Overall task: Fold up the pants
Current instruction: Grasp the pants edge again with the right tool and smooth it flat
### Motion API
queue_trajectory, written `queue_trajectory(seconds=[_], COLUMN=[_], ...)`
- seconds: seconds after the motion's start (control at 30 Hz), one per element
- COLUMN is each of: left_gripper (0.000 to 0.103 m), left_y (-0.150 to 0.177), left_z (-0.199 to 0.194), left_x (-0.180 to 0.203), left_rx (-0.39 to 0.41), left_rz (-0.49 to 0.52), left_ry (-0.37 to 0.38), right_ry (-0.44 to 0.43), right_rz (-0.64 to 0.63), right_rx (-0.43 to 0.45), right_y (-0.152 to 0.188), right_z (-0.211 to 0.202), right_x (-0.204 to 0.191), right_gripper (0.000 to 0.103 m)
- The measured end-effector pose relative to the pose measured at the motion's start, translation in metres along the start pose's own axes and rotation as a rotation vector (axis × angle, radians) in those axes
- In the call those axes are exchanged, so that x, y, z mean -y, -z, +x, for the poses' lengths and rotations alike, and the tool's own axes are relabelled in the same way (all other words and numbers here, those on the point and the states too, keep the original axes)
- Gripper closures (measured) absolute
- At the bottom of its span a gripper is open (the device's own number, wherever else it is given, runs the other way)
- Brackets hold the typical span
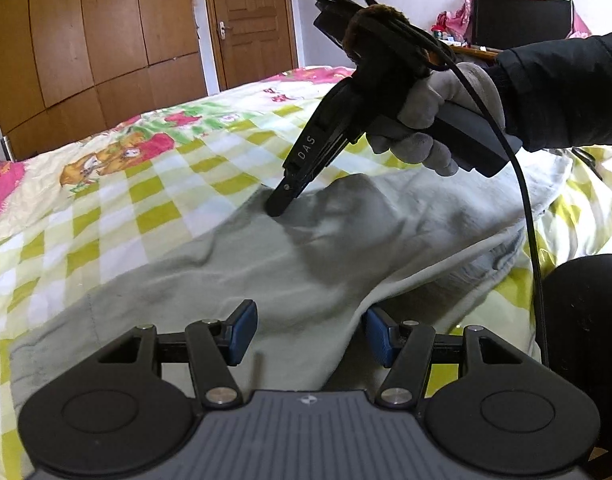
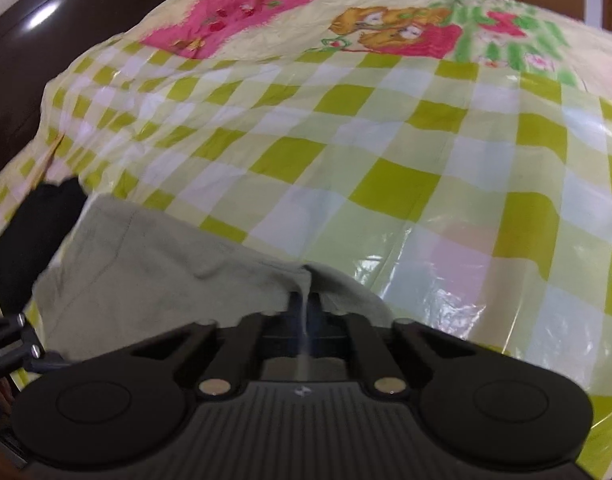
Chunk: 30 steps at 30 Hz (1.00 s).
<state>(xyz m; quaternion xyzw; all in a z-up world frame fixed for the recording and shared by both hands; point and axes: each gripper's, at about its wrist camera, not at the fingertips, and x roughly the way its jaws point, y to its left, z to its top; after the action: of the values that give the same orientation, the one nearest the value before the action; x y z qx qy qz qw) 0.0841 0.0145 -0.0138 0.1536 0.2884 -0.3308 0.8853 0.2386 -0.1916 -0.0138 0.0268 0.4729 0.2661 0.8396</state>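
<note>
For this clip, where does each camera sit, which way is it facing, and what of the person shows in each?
Left wrist: on the open left gripper, looking across the pale pants toward the wardrobe; shows the gloved right hand holding the right gripper.
Right wrist: on the right gripper, shut on a pants fold, facing the checked bedspread; no hand visible.
Shared: the pants and bedspread.
</note>
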Motion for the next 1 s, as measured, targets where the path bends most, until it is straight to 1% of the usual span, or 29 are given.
queue_trajectory(seconds=[0.03, 0.1, 0.17, 0.23, 0.3, 0.33, 0.4, 0.43, 0.5, 0.6, 0.63, 0.7, 0.77, 0.8, 0.87, 0.9, 0.97, 1.0], left_gripper=[0.033, 0.032, 0.029, 0.028, 0.028, 0.028, 0.028, 0.028, 0.028, 0.028, 0.028, 0.028, 0.028, 0.028, 0.028, 0.028, 0.028, 0.028], left_y=[-0.001, -0.002, 0.001, 0.009, 0.019, 0.024, 0.028, 0.029, 0.03, 0.032, 0.032, 0.031, 0.032, 0.032, 0.035, 0.037, 0.041, 0.041], left_z=[-0.003, -0.012, -0.015, -0.004, 0.011, 0.015, 0.011, 0.006, -0.002, -0.013, -0.018, -0.027, -0.028, -0.025, -0.018, -0.012, -0.005, -0.003], left_x=[-0.002, -0.006, -0.007, -0.005, -0.001, 0.002, 0.006, 0.006, 0.003, -0.006, -0.008, -0.014, -0.022, -0.026, -0.033, -0.034, -0.033, -0.031], left_rx=[0.007, 0.028, 0.031, -0.019, -0.104, -0.128, -0.14, -0.144, -0.153, -0.163, -0.158, -0.138, -0.114, -0.107, -0.108, -0.125, -0.146, -0.152], left_rz=[-0.001, -0.014, -0.02, -0.022, -0.018, -0.003, 0.024, 0.023, 0.017, 0.018, 0.008, -0.008, -0.035, -0.06, -0.092, -0.093, -0.09, -0.087], left_ry=[0.0, 0.024, 0.038, 0.046, 0.063, 0.059, 0.052, 0.052, 0.049, 0.01, -0.002, -0.024, -0.06, -0.07, -0.084, -0.096, -0.103, -0.107], right_ry=[-0.017, -0.042, -0.043, 0.01, 0.065, 0.094, 0.113, 0.121, 0.145, 0.244, 0.246, 0.215, 0.142, 0.124, 0.128, 0.139, 0.183, 0.181], right_rz=[0.027, 0.088, 0.121, 0.144, 0.154, 0.149, 0.125, 0.125, 0.128, 0.089, 0.076, 0.054, 0.057, 0.071, 0.151, 0.19, 0.217, 0.251], right_rx=[0.01, 0.04, 0.067, 0.07, 0.033, 0.02, 0.031, 0.033, 0.069, 0.159, 0.183, 0.194, 0.162, 0.144, 0.104, 0.092, 0.11, 0.127], right_y=[-0.003, -0.011, -0.017, -0.02, -0.02, -0.019, -0.014, -0.012, -0.007, 0.004, 0.01, 0.023, 0.038, 0.044, 0.056, 0.06, 0.069, 0.071], right_z=[-0.003, -0.008, -0.008, 0.002, 0.017, 0.021, 0.019, 0.015, -0.001, -0.031, -0.04, -0.054, -0.052, -0.047, -0.032, -0.025, -0.017, -0.021], right_x=[0.003, 0.011, 0.018, 0.025, 0.029, 0.029, 0.03, 0.03, 0.033, 0.029, 0.024, 0.013, 0.006, 0.005, 0.013, 0.019, 0.03, 0.034], right_gripper=[0.101, 0.102, 0.102, 0.102, 0.096, 0.095, 0.096, 0.094, 0.092, 0.089, 0.089, 0.089, 0.089, 0.089, 0.089, 0.089, 0.099, 0.099])
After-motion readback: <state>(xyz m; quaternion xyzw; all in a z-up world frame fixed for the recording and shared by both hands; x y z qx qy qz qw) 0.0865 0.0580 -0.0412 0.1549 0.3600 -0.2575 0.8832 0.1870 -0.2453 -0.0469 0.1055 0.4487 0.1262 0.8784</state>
